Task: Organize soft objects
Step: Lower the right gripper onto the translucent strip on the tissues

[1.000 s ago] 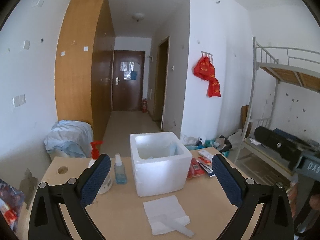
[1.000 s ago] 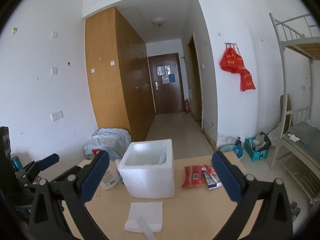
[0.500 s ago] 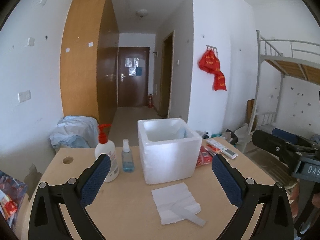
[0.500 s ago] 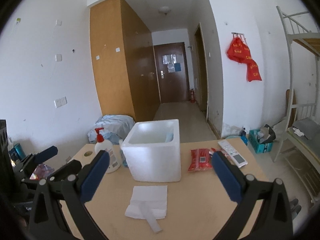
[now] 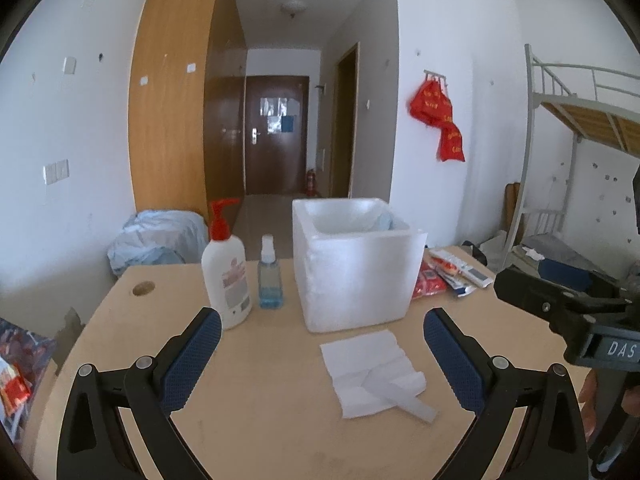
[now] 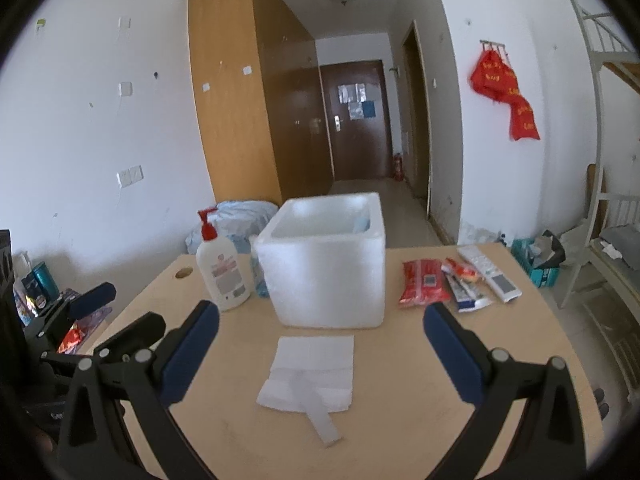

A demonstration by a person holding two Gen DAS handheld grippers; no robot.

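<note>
Left gripper (image 5: 320, 354): my tool in the lower part of the left wrist view, its blue-padded fingers (image 5: 191, 360) spread wide with nothing between them, held above the table (image 5: 260, 420).
Right gripper (image 6: 320, 352): my other tool, at the bottom of the right wrist view, likewise spread wide and holding nothing; its black body also shows at the right edge of the left wrist view.
White cloth (image 6: 312, 370): a folded soft sheet lying flat on the table at lower centre, between my right fingers in that view, with a pale strip (image 6: 322, 424) resting on its near edge.
Foam box (image 6: 326, 264): white, open-topped, at frame centre just behind the cloth; something pale blue shows inside at its right wall.
Pump bottle (image 5: 225, 268): white with a red pump, upright, left of the box.
Spray bottle (image 5: 270, 274): small, blue liquid, upright between pump bottle and box.
Red packet (image 6: 424, 288): lying flat to the right of the box.
Remote control (image 6: 490, 274): white, at right of the packet, beside further small packets.
Red bags (image 6: 506, 94): hanging on the wall, upper right.
</note>
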